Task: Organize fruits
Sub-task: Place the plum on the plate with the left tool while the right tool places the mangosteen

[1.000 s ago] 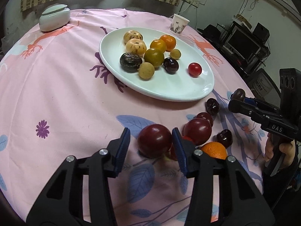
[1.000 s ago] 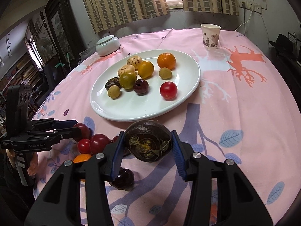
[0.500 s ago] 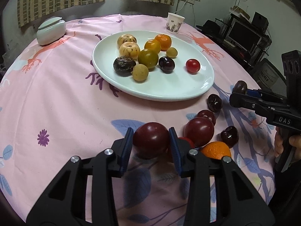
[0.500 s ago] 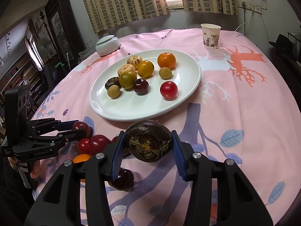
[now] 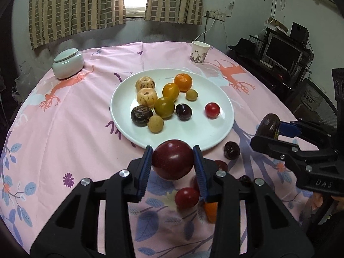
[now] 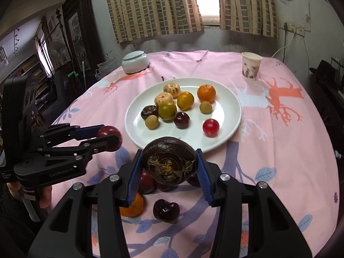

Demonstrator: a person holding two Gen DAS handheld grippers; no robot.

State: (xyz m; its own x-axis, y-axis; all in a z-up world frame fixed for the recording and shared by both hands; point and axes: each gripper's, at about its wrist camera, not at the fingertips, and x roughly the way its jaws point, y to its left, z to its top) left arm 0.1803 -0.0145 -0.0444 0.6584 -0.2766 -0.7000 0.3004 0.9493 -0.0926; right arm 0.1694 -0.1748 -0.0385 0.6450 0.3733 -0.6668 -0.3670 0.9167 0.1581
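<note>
My left gripper point(image 5: 173, 161) pinches the red plum point(image 5: 172, 159), now lifted off the cloth at lower centre. My right gripper point(image 6: 169, 164) clamps the dark fruit point(image 6: 169, 160), raised too, near the white plate point(image 6: 232, 107).

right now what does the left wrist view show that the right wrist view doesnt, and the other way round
Only the left wrist view shows the computer monitor at the right wall, and the dark red plum from the front, clamped in the left gripper.

Only the right wrist view shows the wooden cabinet and fan at the left, and the brown water chestnut from the front, held in the right gripper.

Both show the white plate of fruit, paper cup, lidded white jar and pink tablecloth.
</note>
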